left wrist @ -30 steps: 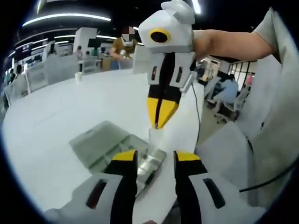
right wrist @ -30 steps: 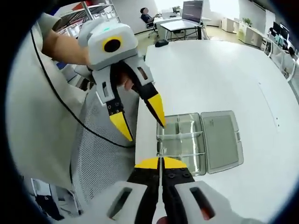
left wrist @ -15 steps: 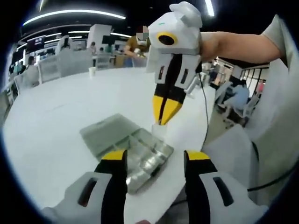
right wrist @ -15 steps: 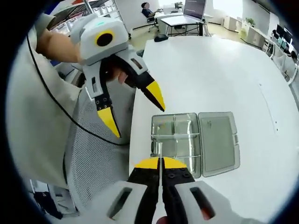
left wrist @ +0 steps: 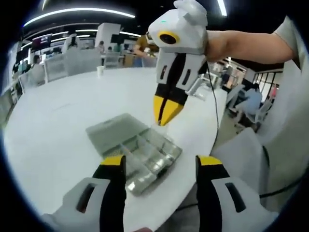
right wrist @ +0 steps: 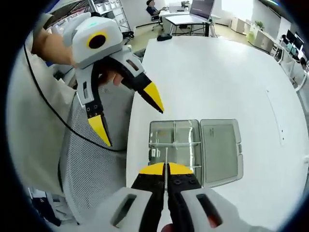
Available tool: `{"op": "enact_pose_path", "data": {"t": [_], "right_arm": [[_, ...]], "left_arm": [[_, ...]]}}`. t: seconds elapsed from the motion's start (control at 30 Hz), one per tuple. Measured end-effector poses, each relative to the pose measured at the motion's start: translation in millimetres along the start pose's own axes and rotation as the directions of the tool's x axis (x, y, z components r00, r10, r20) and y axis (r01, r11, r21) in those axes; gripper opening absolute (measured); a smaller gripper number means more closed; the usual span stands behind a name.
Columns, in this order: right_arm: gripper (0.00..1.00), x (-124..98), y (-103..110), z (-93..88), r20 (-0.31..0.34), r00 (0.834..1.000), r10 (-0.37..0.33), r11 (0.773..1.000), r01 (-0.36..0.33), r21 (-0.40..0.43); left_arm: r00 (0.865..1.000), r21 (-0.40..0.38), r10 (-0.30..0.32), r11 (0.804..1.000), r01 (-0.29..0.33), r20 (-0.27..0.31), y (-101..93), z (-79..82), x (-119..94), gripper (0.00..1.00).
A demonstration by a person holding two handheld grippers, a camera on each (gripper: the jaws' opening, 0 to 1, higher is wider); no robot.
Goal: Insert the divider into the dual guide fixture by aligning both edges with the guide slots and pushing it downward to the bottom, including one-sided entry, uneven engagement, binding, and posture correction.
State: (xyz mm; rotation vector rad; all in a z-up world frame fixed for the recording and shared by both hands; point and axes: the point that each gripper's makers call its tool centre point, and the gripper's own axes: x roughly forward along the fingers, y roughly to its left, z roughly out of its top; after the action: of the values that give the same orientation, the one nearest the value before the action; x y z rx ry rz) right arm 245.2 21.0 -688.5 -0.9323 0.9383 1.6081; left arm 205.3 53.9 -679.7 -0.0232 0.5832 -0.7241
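The right claw [right wrist: 166, 166] is clenched on the thin clear divider [right wrist: 166, 155], held on edge just above the open box [right wrist: 193, 147] on the white table [right wrist: 217, 77]. The left claw [right wrist: 126, 110] hangs spread wide over the table's edge. The left gripper view shows distant desks [left wrist: 63, 65].

bright overhead strip lighting, strong fisheye edge distortion.

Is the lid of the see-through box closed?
No, the lid lies flipped open flat on the white table beside the box, whose compartments show.
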Motion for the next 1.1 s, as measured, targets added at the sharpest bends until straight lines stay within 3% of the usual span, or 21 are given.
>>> {"op": "enact_pose_path", "data": {"t": [0.27,1.1], "right_arm": [[0.0,8.2,-3.4,2.0,-0.01,1.0,-0.006,1.0,0.006,-0.016],[0.0,29.5,-13.5,4.0,-0.022,1.0,0.0,0.999,-0.001,-0.039]], "left_arm": [[1.0,-0.012,0.015,1.0,-0.015,-0.002,2.9,-2.2,-1.3,0.62],[1.0,-0.036,0.019,0.999,-0.02,-0.008,6.6,-8.5,-0.8,0.62]]}}
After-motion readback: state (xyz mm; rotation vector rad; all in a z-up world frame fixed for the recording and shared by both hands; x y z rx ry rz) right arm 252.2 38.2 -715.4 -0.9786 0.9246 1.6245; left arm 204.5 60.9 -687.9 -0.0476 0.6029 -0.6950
